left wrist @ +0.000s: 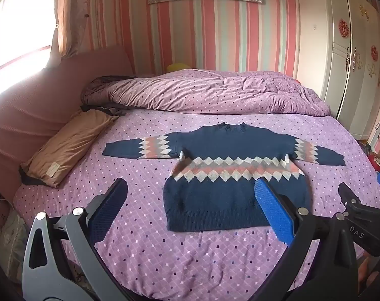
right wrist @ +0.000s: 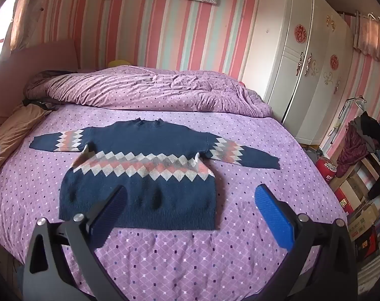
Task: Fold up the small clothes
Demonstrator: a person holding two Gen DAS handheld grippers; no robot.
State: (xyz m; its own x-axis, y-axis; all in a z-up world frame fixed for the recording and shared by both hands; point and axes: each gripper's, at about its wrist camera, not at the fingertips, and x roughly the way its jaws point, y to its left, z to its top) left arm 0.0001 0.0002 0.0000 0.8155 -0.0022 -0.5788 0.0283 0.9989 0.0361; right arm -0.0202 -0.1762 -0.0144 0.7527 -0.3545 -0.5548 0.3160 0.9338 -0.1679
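Your left gripper (left wrist: 191, 202) hovers above the near edge of the bed (left wrist: 144, 258), jaws spread wide and holding nothing. Ahead of you the small navy sweater (left wrist: 230, 173) lies flat in the middle of the purple diamond-print cover, collar pointing away, both sleeves stretched straight out sideways. A band of white, pink and grey diamonds crosses the chest and repeats on each sleeve; the ribbed hem faces you. Your right gripper (right wrist: 190, 203) is likewise released and empty, its left finger over the sweater's hem, its right finger beyond the garment's right side.
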